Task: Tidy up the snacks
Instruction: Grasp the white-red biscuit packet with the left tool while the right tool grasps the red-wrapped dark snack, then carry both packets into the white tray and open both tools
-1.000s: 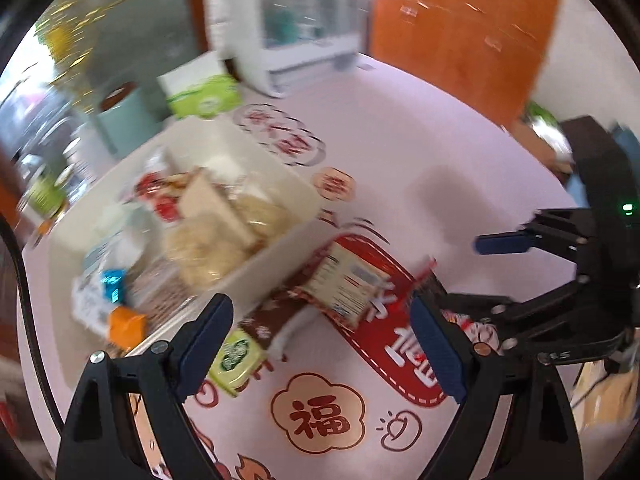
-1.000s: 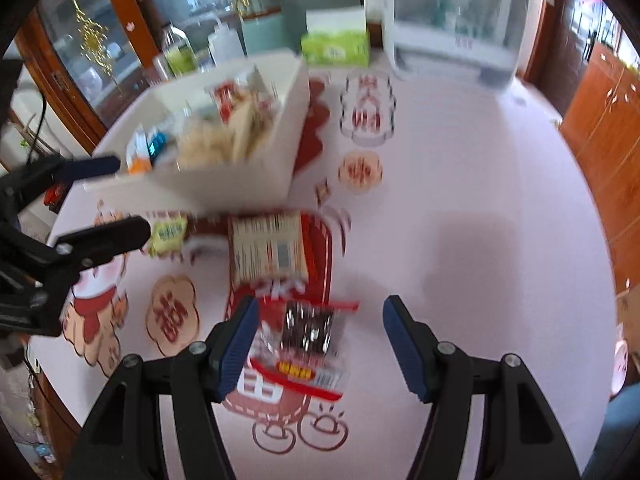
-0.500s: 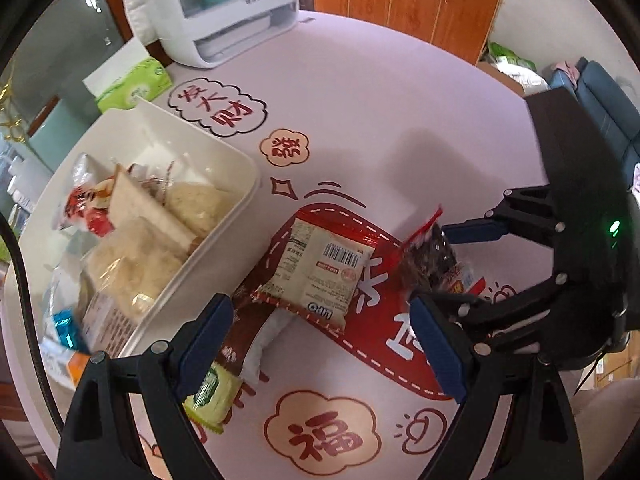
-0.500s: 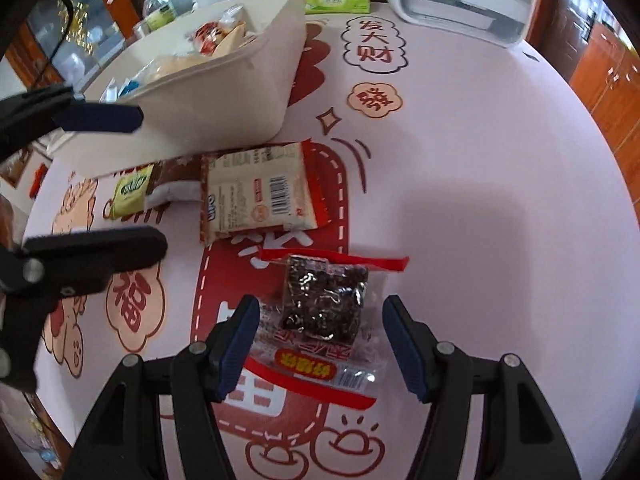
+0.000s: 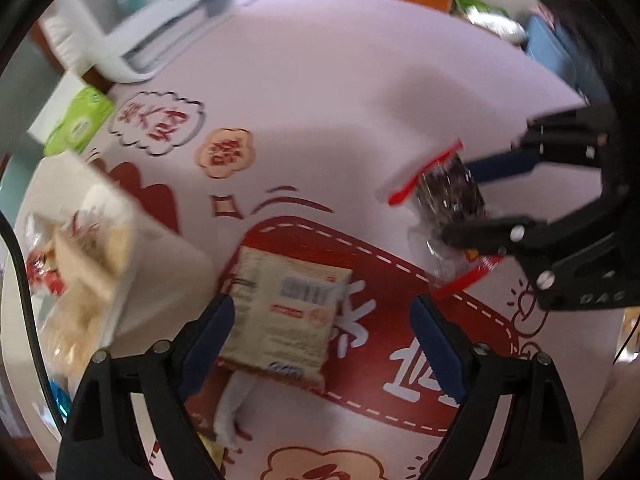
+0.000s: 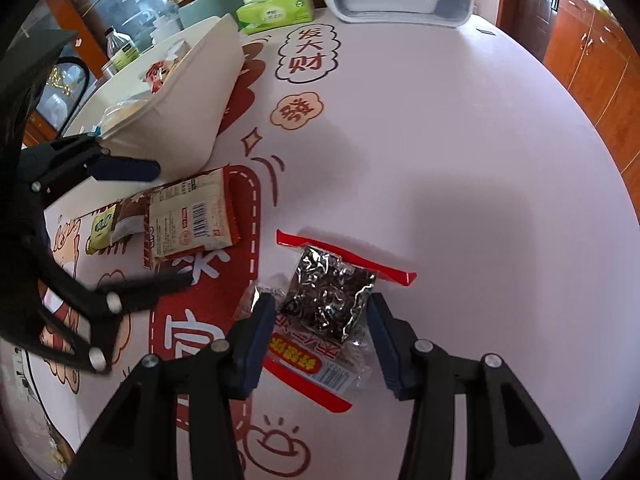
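The right tool (image 6: 320, 312) pinches the dark snack packet (image 6: 326, 300) on the worktop (image 6: 460, 152), so lift gently toward the far-left white bin (image 6: 200, 120); the left tool (image 5: 320, 332) gapes wide.

The right gripper (image 6: 321, 326) has narrowed its jaws since half a second ago, the blue pads now pressing both sides of the red-edged seaweed packet (image 6: 332, 300), which has crumpled and lifted at its far end; the left gripper (image 5: 320, 344) has moved in closer over the beige barcode packet (image 5: 286, 312), its jaws wide as before; the white bin (image 5: 160, 256) has slid toward the left edge of its view.
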Demonstrator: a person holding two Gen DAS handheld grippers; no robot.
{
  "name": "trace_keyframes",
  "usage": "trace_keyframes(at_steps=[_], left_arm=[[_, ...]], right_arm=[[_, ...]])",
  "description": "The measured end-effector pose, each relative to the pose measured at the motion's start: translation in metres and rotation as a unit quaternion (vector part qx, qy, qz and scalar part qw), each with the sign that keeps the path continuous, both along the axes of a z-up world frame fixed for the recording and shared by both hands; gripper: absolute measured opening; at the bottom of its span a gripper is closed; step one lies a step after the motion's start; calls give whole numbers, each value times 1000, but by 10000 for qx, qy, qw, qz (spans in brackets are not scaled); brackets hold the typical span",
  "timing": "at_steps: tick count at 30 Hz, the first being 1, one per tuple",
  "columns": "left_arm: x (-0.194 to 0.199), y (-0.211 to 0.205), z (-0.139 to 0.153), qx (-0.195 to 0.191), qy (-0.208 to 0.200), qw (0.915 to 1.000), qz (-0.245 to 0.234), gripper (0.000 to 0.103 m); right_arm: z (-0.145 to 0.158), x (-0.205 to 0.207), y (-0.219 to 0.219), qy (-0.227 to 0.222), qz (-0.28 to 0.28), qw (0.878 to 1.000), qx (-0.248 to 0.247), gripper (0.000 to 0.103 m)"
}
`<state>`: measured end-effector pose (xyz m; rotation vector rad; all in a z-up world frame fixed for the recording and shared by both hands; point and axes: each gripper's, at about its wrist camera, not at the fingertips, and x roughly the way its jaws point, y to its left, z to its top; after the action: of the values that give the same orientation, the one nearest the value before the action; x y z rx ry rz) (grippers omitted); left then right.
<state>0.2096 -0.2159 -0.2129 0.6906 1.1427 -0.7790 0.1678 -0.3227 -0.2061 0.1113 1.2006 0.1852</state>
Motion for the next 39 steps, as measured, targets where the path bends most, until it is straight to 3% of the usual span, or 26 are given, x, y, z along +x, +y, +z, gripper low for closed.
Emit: trace_keyframes(at_steps=[3,10,12,14,17,19,28,33,39], left_arm=[[2,-5,-11,185,-6,9998,15,85],[4,-7,-13,138,-54,9998,126,84],[5,-4,-12,80,-176,9994,270,74],[8,-1,-8,104,-352,9980,517,46],[21,14,-1,-253,19,9936,1098,36],[21,20,1,-405,206,9898,1350,36],[-19,13,3,-854,670,9803,1650,35],[-25,23,10,-1190,774,9665,2137,29],[-38,34,31,-1452,633,9595,2329,27]], right_arm=[[0,-1,-5,20,-56,10000,37,48],[-2,-2,-13,45,-128,9998,116,49],[-2,-1,-13,44,-119,9999,106,49],[-3,-1,-13,34,-95,9999,88,49],[-3,-1,-13,16,-59,9999,92,49],[-2,-2,-13,10,-48,9999,88,48],[0,-11,-9,1,101,9999,49,46],[4,-19,-10,26,58,9997,243,44],[20,-28,-8,-141,114,9994,290,44]])
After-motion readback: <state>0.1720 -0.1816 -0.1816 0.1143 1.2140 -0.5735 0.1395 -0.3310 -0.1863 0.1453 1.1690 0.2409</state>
